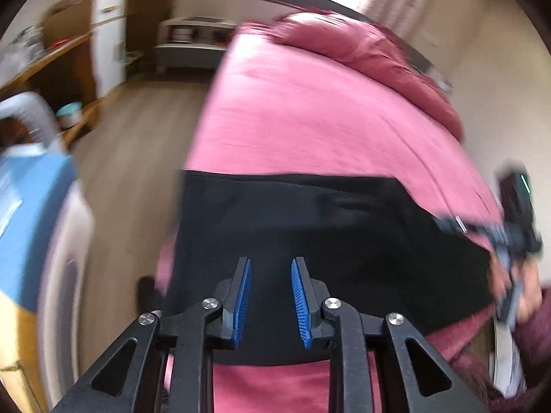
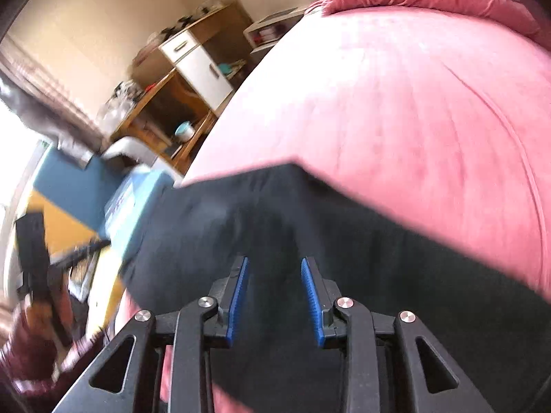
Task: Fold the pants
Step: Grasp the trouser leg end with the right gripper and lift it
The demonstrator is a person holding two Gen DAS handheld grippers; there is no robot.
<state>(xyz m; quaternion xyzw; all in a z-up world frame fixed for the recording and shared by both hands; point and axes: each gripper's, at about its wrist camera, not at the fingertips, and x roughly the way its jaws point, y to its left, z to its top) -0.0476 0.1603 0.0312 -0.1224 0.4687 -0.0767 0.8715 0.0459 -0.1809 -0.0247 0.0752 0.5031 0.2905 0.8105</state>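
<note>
Black pants (image 1: pixel 310 234) lie flat in a folded rectangle on the near part of a pink bed (image 1: pixel 310 113); they also show in the right wrist view (image 2: pixel 344 241). My left gripper (image 1: pixel 270 268) is open and empty, hovering above the pants' near edge. My right gripper (image 2: pixel 274 268) is open and empty above the pants. The right gripper also shows at the right edge of the left wrist view (image 1: pixel 509 237), held in a hand. The left gripper shows blurred at the left of the right wrist view (image 2: pixel 51 258). Both views are motion-blurred.
A bunched dark pink duvet (image 1: pixel 361 44) lies at the bed's far end. Wood floor (image 1: pixel 137 137) runs left of the bed. A wooden shelf unit with white doors (image 2: pixel 193 65) stands along the wall. A blue and white object (image 1: pixel 31 206) is close at left.
</note>
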